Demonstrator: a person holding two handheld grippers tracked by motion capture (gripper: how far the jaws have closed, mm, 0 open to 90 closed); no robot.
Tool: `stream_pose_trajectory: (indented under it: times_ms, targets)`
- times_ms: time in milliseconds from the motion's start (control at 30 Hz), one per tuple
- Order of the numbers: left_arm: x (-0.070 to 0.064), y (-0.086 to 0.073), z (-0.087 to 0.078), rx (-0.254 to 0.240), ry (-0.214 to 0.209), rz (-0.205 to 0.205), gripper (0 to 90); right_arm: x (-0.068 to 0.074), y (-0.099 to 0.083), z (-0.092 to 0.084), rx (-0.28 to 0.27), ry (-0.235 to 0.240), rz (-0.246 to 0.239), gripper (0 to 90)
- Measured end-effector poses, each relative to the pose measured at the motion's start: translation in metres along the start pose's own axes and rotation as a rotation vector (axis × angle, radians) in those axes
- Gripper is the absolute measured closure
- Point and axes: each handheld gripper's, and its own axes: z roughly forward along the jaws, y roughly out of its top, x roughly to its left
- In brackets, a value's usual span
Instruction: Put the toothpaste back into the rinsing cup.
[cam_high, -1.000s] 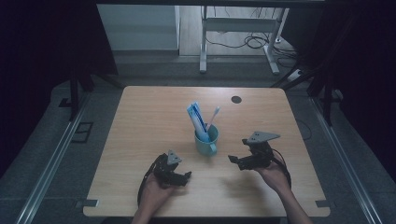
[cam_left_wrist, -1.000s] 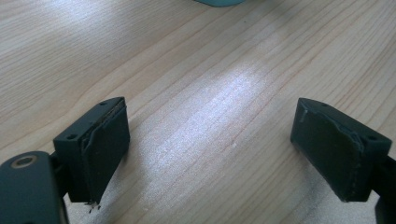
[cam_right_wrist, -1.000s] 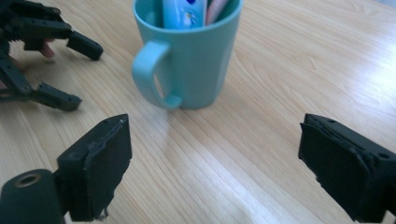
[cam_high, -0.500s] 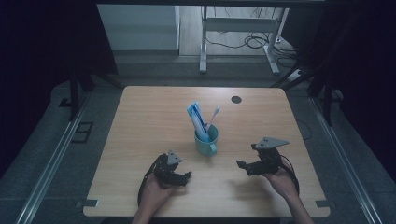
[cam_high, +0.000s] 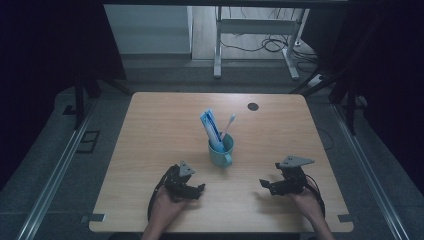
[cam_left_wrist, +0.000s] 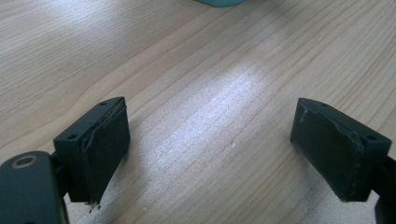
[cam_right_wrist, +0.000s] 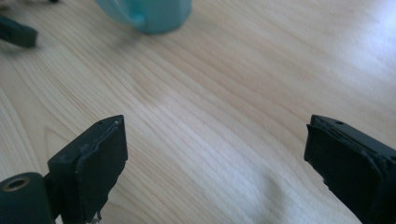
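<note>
A teal mug (cam_high: 221, 150) stands near the middle of the wooden table (cam_high: 150, 135). A blue-and-white tube (cam_high: 211, 129) and a toothbrush (cam_high: 228, 125) stick up out of it. My left gripper (cam_high: 196, 190) rests low at the front left, open, with bare wood between its jaws (cam_left_wrist: 212, 140). At the front right my right gripper (cam_high: 265, 185) is open too, pointing left toward the mug. The mug's base (cam_right_wrist: 149, 14) appears at the top of the right gripper view, and its edge (cam_left_wrist: 224, 2) at the top of the left gripper view.
A small dark round hole (cam_high: 253, 106) sits in the table's far right part. Beyond the table are a metal desk frame (cam_high: 250, 40) and cables on the floor. A tip of the left gripper (cam_right_wrist: 16, 31) shows at the upper left of the right gripper view.
My right gripper has moved to the right and down toward the front edge, away from the mug. The left gripper has stayed put.
</note>
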Motion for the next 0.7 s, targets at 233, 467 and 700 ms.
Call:
stream_pose_trajectory:
  times_ms: [233, 467, 700]
  targets:
    - [0.0, 0.0, 0.0, 0.0, 0.001, -0.001, 12.1, -0.008, -0.016, 0.005, 0.005, -0.004, 0.03, 6.3]
    - [0.0, 0.0, 0.0, 0.001, 0.002, -0.001, 12.1, -0.013, -0.027, 0.008, 0.017, -0.016, 0.036, 7.3]
    - [0.0, 0.0, 0.0, 0.0, 0.002, -0.001, 12.1, -0.01, -0.028, 0.008, 0.043, -0.053, 0.001, 9.5]
